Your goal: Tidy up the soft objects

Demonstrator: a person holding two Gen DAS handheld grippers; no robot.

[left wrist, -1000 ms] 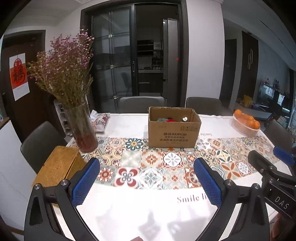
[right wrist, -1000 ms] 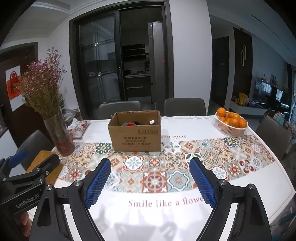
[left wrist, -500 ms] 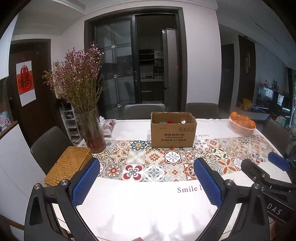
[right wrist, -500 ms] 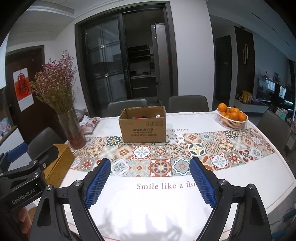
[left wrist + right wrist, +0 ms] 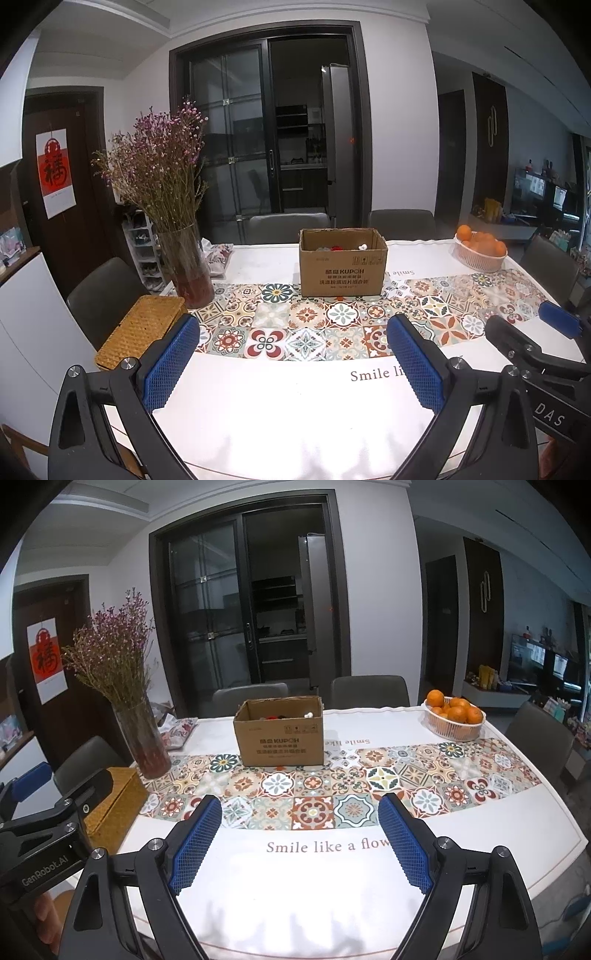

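Note:
An open cardboard box (image 5: 343,271) stands on the patterned runner at the far side of the table; it also shows in the right wrist view (image 5: 281,736). Small soft items, red and white among them (image 5: 341,248), lie inside it (image 5: 280,716). My left gripper (image 5: 295,363) is open and empty, above the white near part of the table, far from the box. My right gripper (image 5: 300,843) is open and empty over the same near edge. Each gripper shows at the side of the other's view.
A glass vase of dried purple flowers (image 5: 186,266) stands at the left. A woven basket box (image 5: 142,334) sits near the left edge. A white basket of oranges (image 5: 453,720) is at the far right. Chairs surround the table (image 5: 280,406).
Both grippers have pulled back from the box toward the near table edge and risen slightly; the box looks smaller. Both stay open and empty.

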